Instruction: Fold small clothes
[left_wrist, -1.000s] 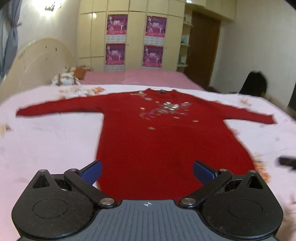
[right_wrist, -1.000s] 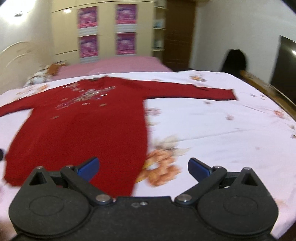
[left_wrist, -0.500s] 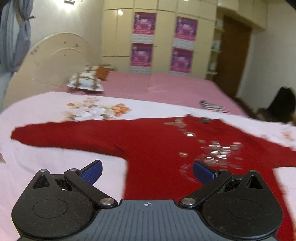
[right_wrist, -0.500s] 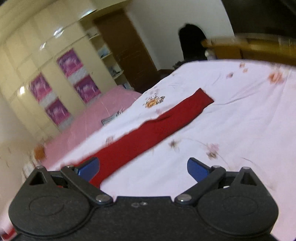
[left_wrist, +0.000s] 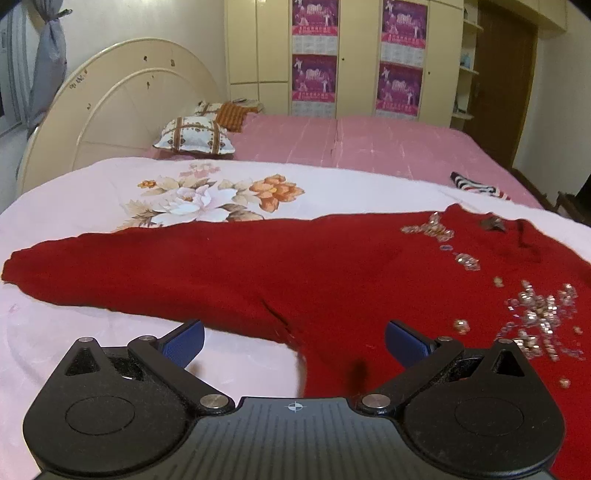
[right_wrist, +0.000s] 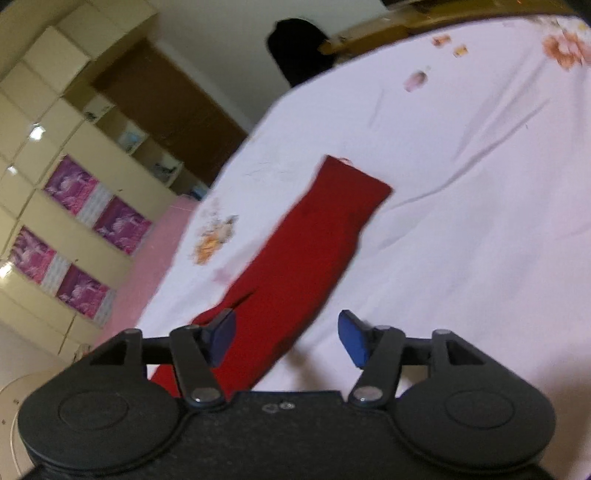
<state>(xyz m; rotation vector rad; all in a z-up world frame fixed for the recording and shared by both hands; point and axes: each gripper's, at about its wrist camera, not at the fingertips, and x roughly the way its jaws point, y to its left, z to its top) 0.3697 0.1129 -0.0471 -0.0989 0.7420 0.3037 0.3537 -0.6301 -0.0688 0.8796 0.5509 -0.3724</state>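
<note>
A red long-sleeved top with silver sequins lies flat on the white floral bedsheet. In the left wrist view its left sleeve stretches to the left, and my left gripper is open and empty just above the armpit. In the right wrist view the other sleeve runs away from me to its cuff. My right gripper is open and empty over this sleeve, with its fingers on either side of it. The view is tilted.
A pink bed with patterned pillows and a cream headboard lies beyond. A striped item lies near the collar. A wardrobe with purple posters and a brown door stand at the back.
Both grippers have moved outward from the hem: the left toward the left armpit and sleeve, the right along the right sleeve, tilting. The right gripper's fingers have narrowed somewhat.
</note>
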